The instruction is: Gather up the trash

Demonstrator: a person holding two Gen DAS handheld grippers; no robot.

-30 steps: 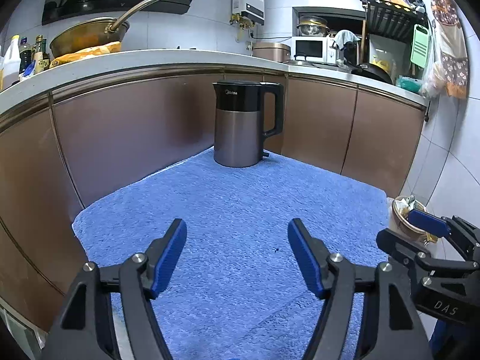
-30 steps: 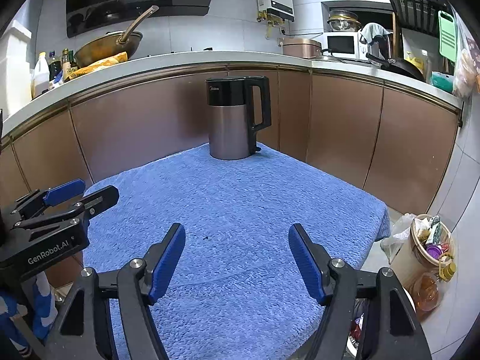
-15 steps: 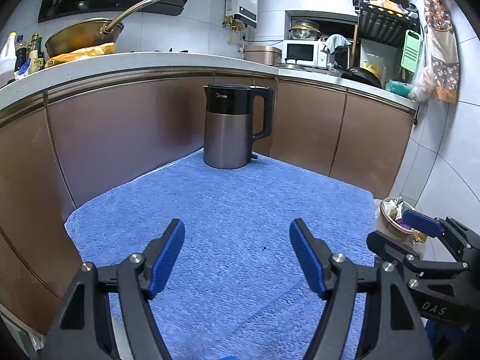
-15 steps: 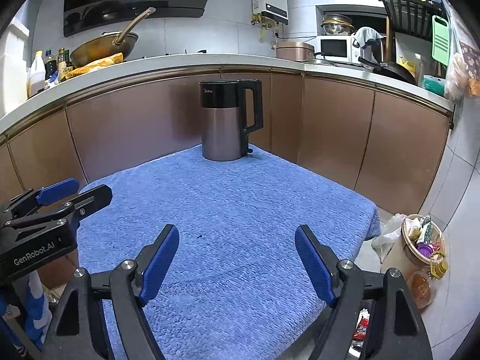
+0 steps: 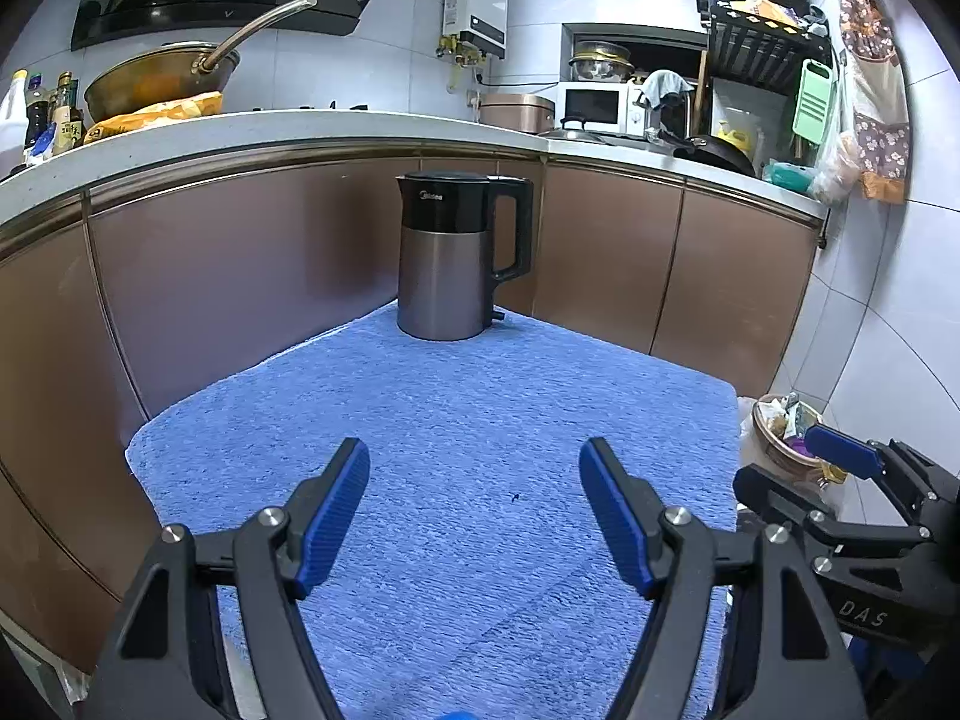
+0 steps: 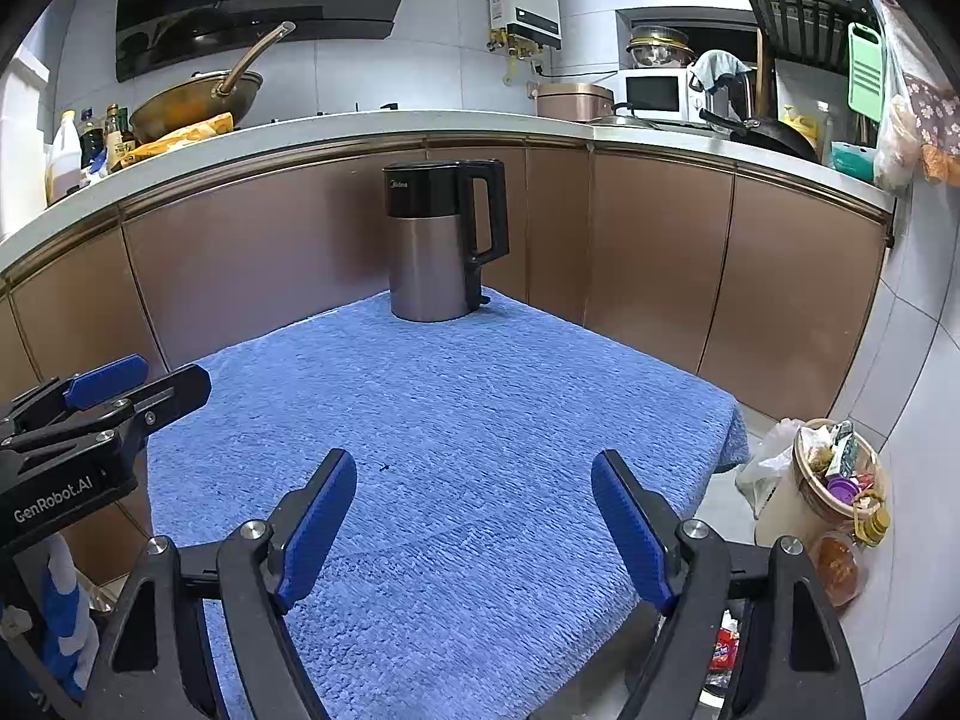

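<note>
Blue towel (image 5: 480, 420) covers a table, bare except for a kettle (image 5: 456, 258). Left gripper (image 5: 474, 498) and right gripper (image 6: 474, 516) hover, jaws apart, empty. Trash fills a bin (image 6: 840, 480) on the floor, right, probably where collected trash belongs.

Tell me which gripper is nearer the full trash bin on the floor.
Right. The right gripper hangs over the blue cloth's right half, on the trash bin's side of the table. The left gripper is farther left, over the cloth's left half. Both jaws are open.
</note>
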